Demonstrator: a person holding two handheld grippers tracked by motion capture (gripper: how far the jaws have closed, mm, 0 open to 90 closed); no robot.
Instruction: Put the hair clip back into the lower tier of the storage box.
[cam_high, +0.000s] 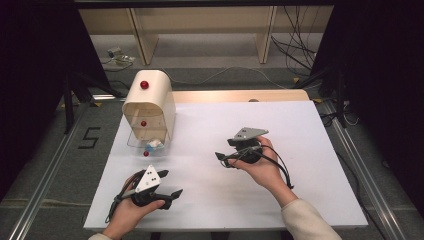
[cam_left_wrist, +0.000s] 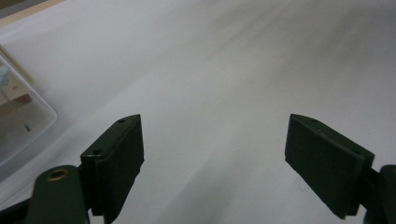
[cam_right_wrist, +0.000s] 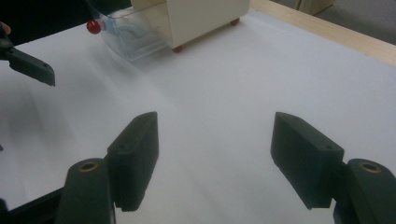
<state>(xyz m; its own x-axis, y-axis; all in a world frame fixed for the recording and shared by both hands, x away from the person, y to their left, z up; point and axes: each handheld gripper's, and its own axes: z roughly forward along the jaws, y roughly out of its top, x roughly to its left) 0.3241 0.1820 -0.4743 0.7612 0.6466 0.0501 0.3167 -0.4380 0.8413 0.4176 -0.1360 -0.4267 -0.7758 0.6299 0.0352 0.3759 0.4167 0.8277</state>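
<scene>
Small cream wooden cabinet with rounded top and red ball knobs (cam_high: 150, 102) stands at the far left corner of the white table (cam_high: 300, 200). Its clear plastic bottom drawer (cam_high: 137, 140) is pulled out toward the near edge, red knob (cam_high: 146, 153) in front, with a pale blue-and-white item (cam_high: 154, 144) inside; what it is cannot be told.

Left claw (cam_high: 170, 186) near the near-left edge, jaws apart, empty. Right claw (cam_high: 221, 160) mid-table, jaws apart, empty, aimed at the drawer, probably staged for reaching it.
</scene>
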